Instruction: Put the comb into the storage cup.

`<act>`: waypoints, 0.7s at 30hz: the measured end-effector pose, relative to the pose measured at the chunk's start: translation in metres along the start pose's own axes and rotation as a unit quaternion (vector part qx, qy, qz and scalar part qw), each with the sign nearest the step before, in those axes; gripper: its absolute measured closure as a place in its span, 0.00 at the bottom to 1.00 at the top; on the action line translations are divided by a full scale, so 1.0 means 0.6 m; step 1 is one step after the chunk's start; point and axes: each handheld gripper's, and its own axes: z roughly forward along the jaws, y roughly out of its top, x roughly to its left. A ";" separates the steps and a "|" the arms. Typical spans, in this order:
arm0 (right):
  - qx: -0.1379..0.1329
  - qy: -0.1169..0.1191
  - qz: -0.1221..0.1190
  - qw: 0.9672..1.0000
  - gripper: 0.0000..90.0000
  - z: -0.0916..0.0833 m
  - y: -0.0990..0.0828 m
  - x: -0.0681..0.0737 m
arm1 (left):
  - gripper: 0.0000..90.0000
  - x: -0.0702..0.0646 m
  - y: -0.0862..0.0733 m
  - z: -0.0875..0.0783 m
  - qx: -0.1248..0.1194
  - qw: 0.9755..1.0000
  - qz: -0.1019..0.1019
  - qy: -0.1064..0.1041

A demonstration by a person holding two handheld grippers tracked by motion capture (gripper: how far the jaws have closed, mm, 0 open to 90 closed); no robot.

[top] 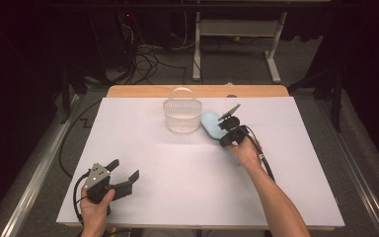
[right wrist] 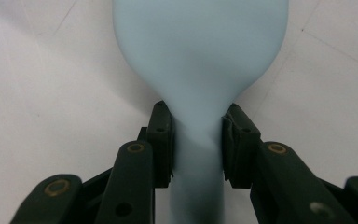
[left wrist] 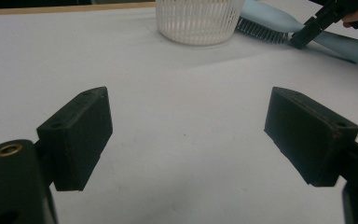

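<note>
White table [top: 187, 163]: one brush [top: 210, 124] (blue), one basket [top: 182, 115]

Both grippers are black, and each one has two flat, blocky jaws with small round brass rings on the arms behind them. The left gripper [top: 126, 174] has a grey three-cornered plate [top: 96, 173] on top. A black cable [top: 266, 165] trails behind the right gripper [top: 225, 132].
</note>
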 end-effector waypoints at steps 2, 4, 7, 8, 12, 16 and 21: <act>0.000 -0.001 0.002 1.000 0.77 -0.001 -0.001 0.000 | 0.18 0.000 0.000 0.000 0.000 1.000 0.000 0.000; -0.004 -0.002 0.001 1.000 0.77 -0.002 -0.002 -0.001 | 0.18 0.000 0.000 0.000 0.000 1.000 0.000 0.000; -0.006 -0.001 0.002 1.000 0.78 -0.003 -0.004 -0.001 | 0.18 0.000 0.000 0.000 0.000 1.000 0.000 -0.001; -0.005 -0.001 0.004 1.000 0.78 -0.004 -0.005 -0.001 | 0.18 0.000 0.000 0.000 0.000 1.000 0.000 -0.001; -0.014 0.001 0.003 1.000 0.78 -0.006 -0.011 -0.006 | 0.18 0.000 0.000 0.000 -0.007 1.000 -0.007 0.001; -0.019 0.002 0.004 1.000 0.78 -0.012 -0.017 -0.011 | 0.18 0.000 0.001 -0.002 -0.012 1.000 -0.011 0.003; -0.028 0.005 0.004 1.000 0.78 -0.022 -0.024 -0.015 | 0.18 0.000 0.002 -0.004 -0.015 1.000 -0.016 0.000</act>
